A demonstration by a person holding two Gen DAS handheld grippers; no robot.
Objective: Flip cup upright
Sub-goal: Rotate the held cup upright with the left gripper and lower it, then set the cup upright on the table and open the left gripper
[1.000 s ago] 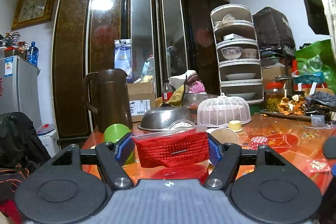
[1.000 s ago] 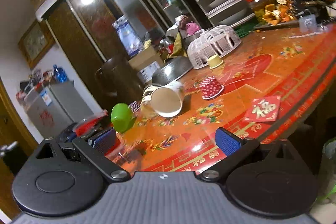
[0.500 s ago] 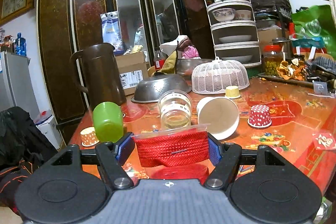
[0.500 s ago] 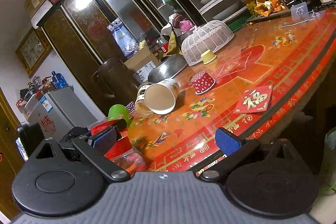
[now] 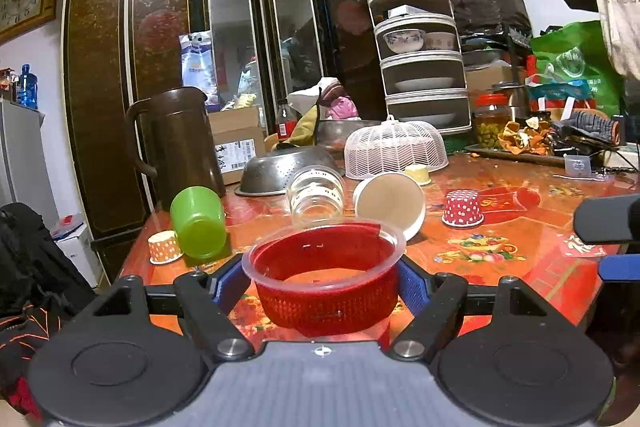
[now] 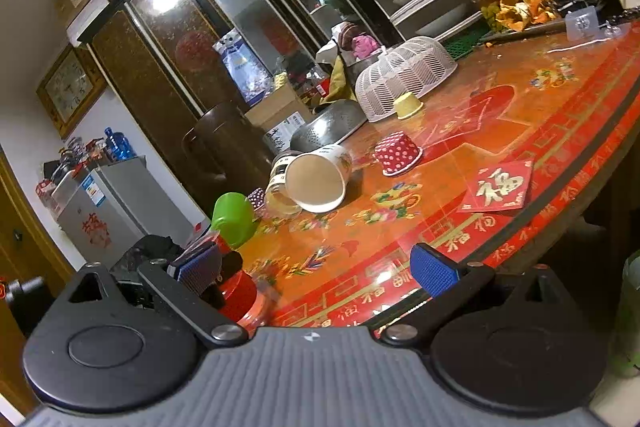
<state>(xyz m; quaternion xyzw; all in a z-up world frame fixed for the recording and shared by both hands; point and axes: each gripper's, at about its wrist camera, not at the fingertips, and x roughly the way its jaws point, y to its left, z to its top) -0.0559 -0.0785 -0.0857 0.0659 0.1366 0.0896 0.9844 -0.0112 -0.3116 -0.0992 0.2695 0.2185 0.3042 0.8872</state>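
- Rotated since the earlier views, the red cup (image 5: 326, 291) now shows its open mouth tilted up toward the left wrist camera, where it previously presented only its side wall.
- Left gripper (image 5: 325, 285): blue pads clamp the cup on both sides, holding it over the near edge of the table (image 5: 520, 267).
- Right gripper (image 6: 316, 269): fingers spread wide, holding nothing, poised above the table edge.
- Judgement: the flip appears nearly complete; what remains is to set the cup on its base and let go.
- Other cups lie unhandled: green cup (image 5: 198, 223), paper cup (image 5: 390, 205) and glass jar (image 5: 318, 197) on their sides; dotted cup (image 5: 463, 214) inverted.
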